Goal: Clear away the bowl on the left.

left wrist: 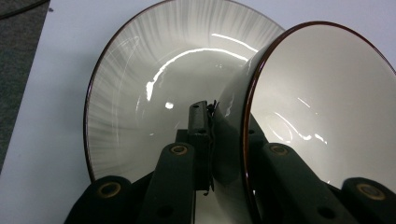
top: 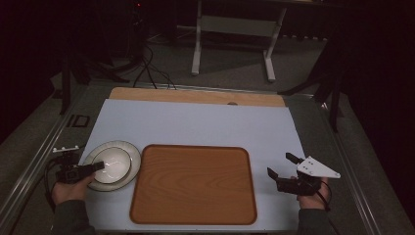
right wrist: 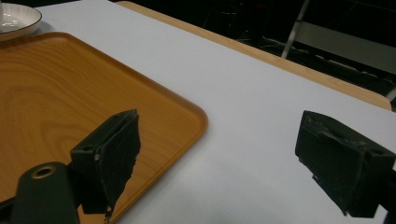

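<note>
Seen from the high view: a table (top: 195, 125) covered by a pale sheet, with a strip of bare wood along its far edge. In the middle, nearer the person, a wooden tray (top: 193, 183) with rounded corners, lying flat and bare. Just left of the tray, a pale plate (top: 128, 169) with a dark rim, its right edge close to the tray's left edge. On the plate, a white bowl (top: 113, 164).

At the lower left, the left hand (top: 68, 190) holding the left gripper (top: 95, 167), reaching onto the plate from the left. In the left gripper view, jaws clamped on the bowl's rim — one jaw outside the wall, the other inside. Bowl (left wrist: 327, 107) glossy and white within, thin dark-red band along the rim; behind it the plate (left wrist: 140, 93), streaked grey toward its edge and catching bright reflections. Cannot tell whether the bowl sits on the plate or is raised off it.

At the lower right, the right gripper (top: 281, 171), held to the right of the tray and well apart from plate and bowl, a grey three-cornered plate on top. In the right gripper view, jaws wide apart with nothing between them — only the pale sheet below, the tray's corner (right wrist: 187, 116) by one jaw.
</note>
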Action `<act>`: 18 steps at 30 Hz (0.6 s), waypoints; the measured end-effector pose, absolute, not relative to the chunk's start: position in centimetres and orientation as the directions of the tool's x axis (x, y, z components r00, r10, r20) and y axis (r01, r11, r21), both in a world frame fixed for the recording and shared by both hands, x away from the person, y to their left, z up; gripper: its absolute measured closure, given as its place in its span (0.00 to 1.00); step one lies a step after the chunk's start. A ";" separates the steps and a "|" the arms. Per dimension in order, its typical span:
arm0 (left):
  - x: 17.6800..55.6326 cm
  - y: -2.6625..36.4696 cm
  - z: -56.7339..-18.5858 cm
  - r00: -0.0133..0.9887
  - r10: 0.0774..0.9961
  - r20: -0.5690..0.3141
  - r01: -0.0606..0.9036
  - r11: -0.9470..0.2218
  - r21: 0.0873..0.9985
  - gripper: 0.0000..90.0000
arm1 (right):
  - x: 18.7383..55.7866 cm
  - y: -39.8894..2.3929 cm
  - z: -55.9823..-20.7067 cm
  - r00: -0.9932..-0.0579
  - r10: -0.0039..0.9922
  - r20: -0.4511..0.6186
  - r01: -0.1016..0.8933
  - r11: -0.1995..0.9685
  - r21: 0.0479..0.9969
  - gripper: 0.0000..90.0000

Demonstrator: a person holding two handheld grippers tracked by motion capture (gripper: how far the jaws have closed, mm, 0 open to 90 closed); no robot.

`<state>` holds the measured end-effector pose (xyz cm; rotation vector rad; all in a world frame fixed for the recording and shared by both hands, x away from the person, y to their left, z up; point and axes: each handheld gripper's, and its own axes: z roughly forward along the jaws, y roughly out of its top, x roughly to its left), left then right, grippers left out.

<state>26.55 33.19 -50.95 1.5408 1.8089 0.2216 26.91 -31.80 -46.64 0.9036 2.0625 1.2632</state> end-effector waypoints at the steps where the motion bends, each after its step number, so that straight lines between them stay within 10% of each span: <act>1: 26.5 33.2 -50.9 -0.009 0.909 -0.417 0.779 0.268 0.567 0.92 | 26.9 -31.8 -46.6 -0.621 0.776 -0.108 0.257 0.332 0.908 0.15; 18: 25.7 33.1 -49.4 0.013 0.913 -0.408 0.702 0.281 0.654 0.91 | 26.9 -31.8 -46.6 -0.623 0.775 -0.109 0.254 0.332 0.908 0.15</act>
